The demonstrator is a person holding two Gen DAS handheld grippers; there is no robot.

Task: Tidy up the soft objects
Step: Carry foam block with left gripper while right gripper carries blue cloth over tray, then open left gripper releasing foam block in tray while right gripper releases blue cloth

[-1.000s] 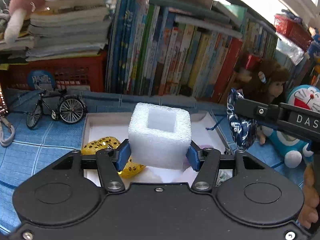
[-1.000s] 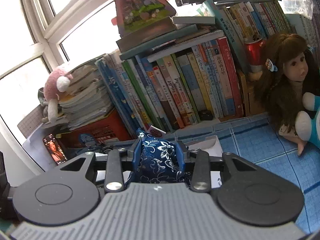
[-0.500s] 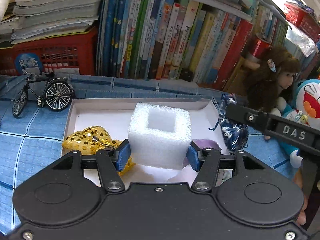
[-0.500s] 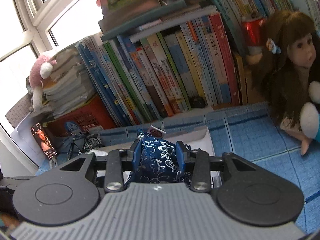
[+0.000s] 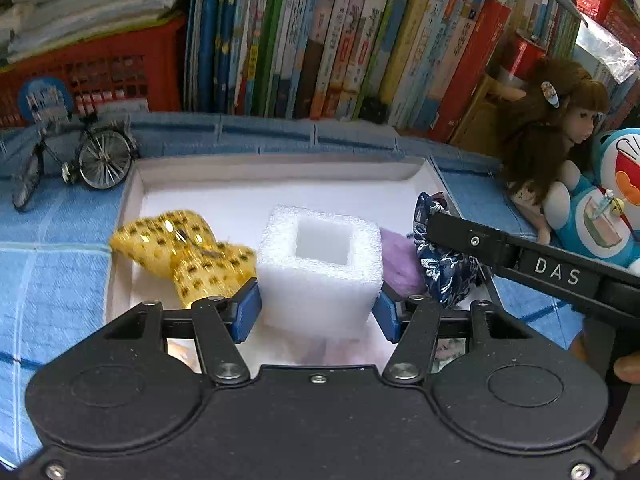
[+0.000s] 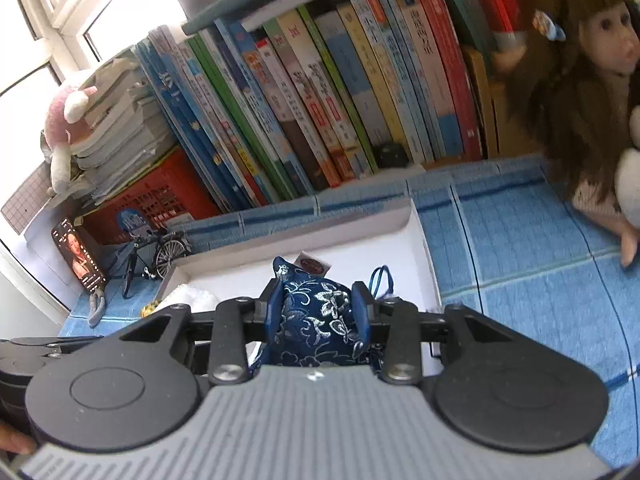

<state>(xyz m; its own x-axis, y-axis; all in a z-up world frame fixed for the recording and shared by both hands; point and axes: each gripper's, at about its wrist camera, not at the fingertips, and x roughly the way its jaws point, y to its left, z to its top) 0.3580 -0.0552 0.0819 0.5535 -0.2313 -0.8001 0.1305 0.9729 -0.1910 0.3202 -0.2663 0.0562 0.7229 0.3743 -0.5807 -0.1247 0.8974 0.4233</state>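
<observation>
Two soft things carried at once toward one white shallow box [image 5: 280,170] on the blue-covered desk [image 5: 60,248], evidently the collecting place.

Left tool [image 5: 318,312]: partly open, blue pads pressed on opposite sides of a white foam block [image 5: 320,276] with a square hollow on top. Gripped low on its walls, upright, over the near part of the box, probably to set down flat.

Right tool [image 6: 316,316]: nearly closed, squeezing a navy brocade pouch [image 6: 316,320] by its body, cord loop dangling free, just above the box's right side.

Already lying in the box: a gold sequinned bow [image 5: 188,256] at left, something purple [image 5: 396,264] behind the foam. Room for both between and in front of these, by the look of it.
</observation>
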